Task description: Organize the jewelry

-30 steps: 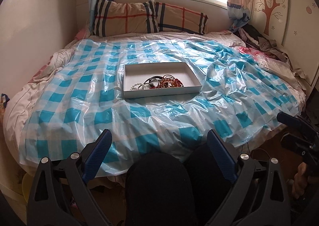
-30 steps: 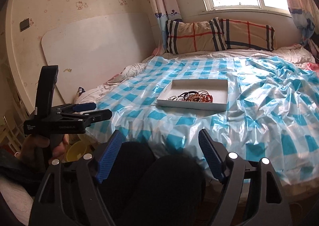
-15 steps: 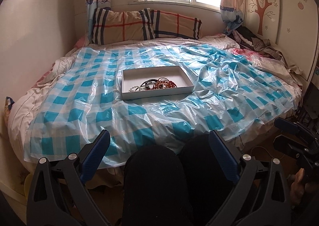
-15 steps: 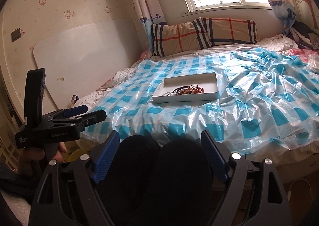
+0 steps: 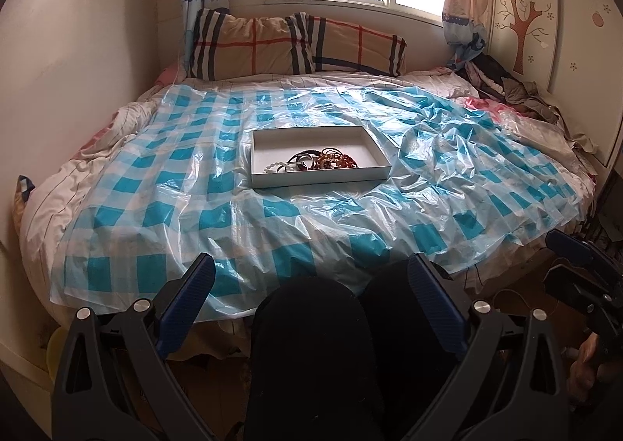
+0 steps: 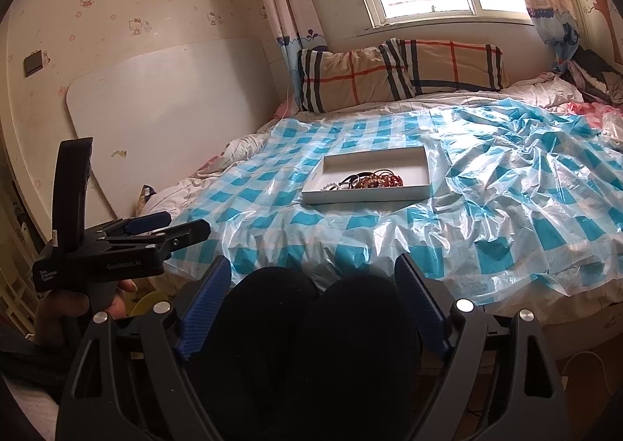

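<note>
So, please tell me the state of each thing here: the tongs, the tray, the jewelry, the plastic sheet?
Left tongs: open, empty, short of the bed.
Right tongs: open, empty, short of the bed.
White tray: lidless, flat on the sheet.
Jewelry: heaped together in the tray, unsorted.
Checked plastic sheet: spread over the bed, wrinkled.

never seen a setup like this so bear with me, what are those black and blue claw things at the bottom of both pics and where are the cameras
There is no robot here. A person holds a hand-operated two-finger clamp in each hand, and each clamp carries a wide-angle camera looking forward along its fingers. One picture comes from the left gripper, the other from the right gripper. Both are open and hold nothing. In the right view you also see the left clamp from the side. The dark shapes between the fingers appear to be the person's knees. Ahead, on the bed's blue checked plastic sheet, lies a shallow white tray with a tangle of bracelets and bands.
</note>
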A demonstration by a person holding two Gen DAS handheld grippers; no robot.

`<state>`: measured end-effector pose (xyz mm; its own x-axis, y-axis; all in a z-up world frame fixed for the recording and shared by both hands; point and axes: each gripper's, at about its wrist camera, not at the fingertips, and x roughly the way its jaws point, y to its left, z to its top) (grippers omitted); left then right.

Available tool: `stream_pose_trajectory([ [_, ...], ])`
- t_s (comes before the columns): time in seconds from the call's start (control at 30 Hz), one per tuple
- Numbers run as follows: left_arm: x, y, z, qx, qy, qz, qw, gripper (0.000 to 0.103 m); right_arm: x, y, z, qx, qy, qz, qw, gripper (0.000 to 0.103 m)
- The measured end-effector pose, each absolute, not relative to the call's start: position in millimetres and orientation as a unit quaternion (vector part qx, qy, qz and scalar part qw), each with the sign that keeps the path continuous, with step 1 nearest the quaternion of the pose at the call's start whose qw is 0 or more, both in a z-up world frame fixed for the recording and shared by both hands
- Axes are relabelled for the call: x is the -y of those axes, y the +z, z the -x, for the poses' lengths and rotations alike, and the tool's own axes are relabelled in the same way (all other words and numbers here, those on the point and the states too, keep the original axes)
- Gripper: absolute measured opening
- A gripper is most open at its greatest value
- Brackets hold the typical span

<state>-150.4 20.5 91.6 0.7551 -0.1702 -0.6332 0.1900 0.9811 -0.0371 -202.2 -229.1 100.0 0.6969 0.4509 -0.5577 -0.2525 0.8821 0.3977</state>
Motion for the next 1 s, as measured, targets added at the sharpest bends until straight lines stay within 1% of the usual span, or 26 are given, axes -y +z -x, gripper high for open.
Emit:
stream_pose_trajectory([
  [0.63,-24.4,91.1,152.4,-0.336,-0.094,-0.013,0.937,0.095,227.1,103.6,206.1,-0.329,0.191,-0.145,0.913,0.087],
  [1.0,-29.6,93.7,158.0,-0.332,-0.091,-0.011,0.939,0.095,222.6,108.3,213.2,-0.324,0.192,-0.145,0.915,0.087],
])
